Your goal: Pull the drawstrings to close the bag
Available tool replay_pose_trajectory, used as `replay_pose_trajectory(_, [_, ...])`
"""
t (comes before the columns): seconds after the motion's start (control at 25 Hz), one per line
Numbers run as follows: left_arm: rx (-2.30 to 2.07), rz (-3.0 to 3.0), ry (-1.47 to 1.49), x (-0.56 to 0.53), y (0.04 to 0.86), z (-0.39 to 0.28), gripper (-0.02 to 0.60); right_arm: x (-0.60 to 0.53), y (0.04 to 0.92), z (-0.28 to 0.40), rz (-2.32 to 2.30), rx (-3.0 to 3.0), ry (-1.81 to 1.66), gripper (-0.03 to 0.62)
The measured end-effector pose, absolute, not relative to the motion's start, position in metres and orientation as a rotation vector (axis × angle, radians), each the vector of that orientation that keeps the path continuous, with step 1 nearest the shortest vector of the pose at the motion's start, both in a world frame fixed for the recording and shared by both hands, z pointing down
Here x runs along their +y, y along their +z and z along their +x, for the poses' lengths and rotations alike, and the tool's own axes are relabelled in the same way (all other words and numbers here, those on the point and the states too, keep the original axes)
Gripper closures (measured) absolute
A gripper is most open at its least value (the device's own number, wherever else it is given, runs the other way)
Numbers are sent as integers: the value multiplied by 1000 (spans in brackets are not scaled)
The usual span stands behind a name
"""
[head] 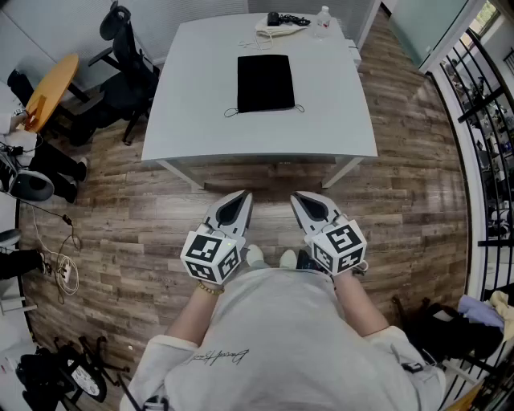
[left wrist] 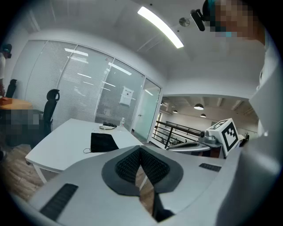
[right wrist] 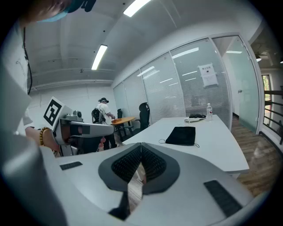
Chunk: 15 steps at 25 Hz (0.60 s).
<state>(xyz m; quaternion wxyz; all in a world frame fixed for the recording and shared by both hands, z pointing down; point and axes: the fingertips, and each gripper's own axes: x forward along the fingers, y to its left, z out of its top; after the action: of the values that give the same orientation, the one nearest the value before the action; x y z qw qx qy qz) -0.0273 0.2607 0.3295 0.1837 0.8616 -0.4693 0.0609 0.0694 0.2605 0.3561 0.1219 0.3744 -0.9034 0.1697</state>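
A flat black drawstring bag (head: 266,83) lies on the white table (head: 193,120), its thin strings trailing from the near corners. The bag also shows in the left gripper view (left wrist: 103,141) and the right gripper view (right wrist: 181,135). Both grippers hang low in front of the person's body, well short of the table. My left gripper (head: 242,198) is shut with nothing between its jaws, and so is my right gripper (head: 299,198). Each one shows from the side in the other's view: the right gripper (left wrist: 174,147) and the left gripper (right wrist: 106,129).
At the table's far edge lie a white item with cables (head: 281,26) and a clear bottle (head: 323,22). A black office chair (head: 128,60) stands left of the table. A railing (head: 482,96) runs along the right. A person (right wrist: 102,115) stands at a far round table.
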Motion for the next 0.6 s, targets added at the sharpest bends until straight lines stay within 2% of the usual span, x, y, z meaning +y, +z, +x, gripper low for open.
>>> replay_pose_trajectory(0.6, [-1293,2462,186,253,327,-31,572,255,355,63,1115,-2618,481,571])
